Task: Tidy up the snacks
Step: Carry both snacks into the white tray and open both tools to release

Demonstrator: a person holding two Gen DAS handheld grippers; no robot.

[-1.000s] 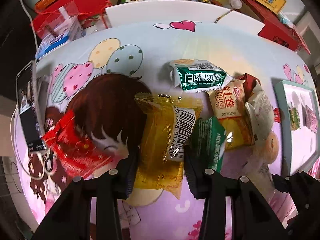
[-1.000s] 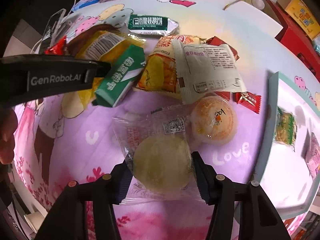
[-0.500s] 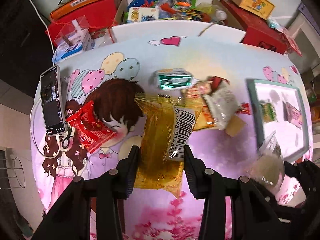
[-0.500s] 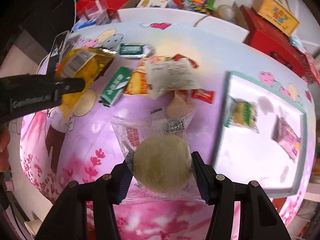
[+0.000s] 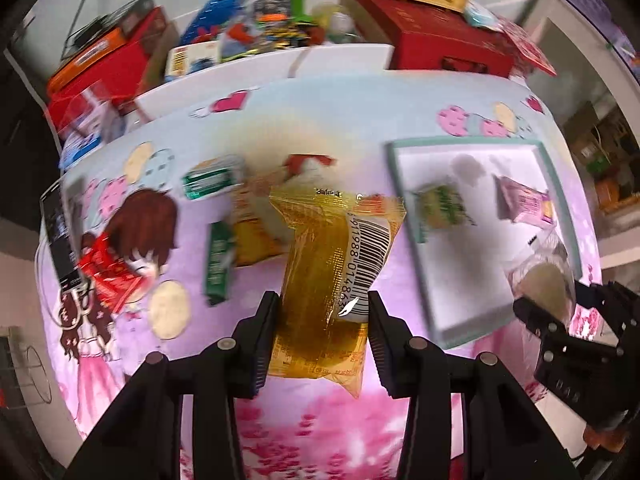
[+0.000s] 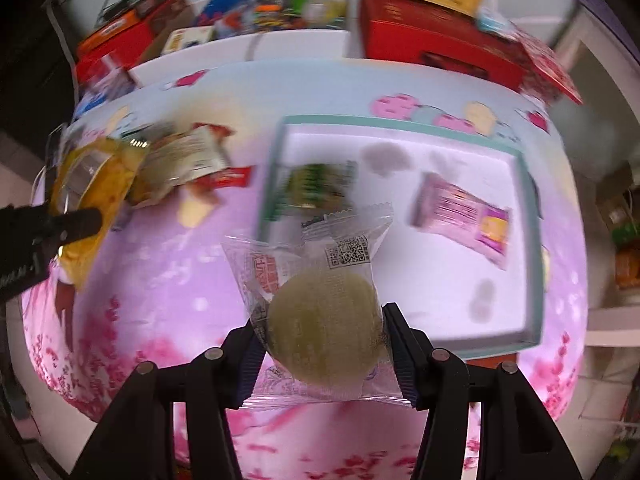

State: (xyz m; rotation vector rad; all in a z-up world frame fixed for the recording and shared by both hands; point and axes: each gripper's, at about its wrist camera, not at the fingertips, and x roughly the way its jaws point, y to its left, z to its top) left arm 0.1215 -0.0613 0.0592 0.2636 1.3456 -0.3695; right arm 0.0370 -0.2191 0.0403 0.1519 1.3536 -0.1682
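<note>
Both grippers have lifted toward the tray [image 6: 532,200]: left gripper [image 5: 322,330] pinches the yellow packet [image 5: 332,264], right gripper [image 6: 322,350] the round cake [image 6: 322,326]; slippery wrappers could slide free.

Black fingers [image 5: 262,344], ribbed blue-edged pads, silver screws

Home: cartoon tablecloth [image 5: 320,128], gift boxes [image 5: 444,36].

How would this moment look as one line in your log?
left gripper: holding yellow packet | right gripper: holding clear-wrapped cake | tray: two snacks inside
</note>
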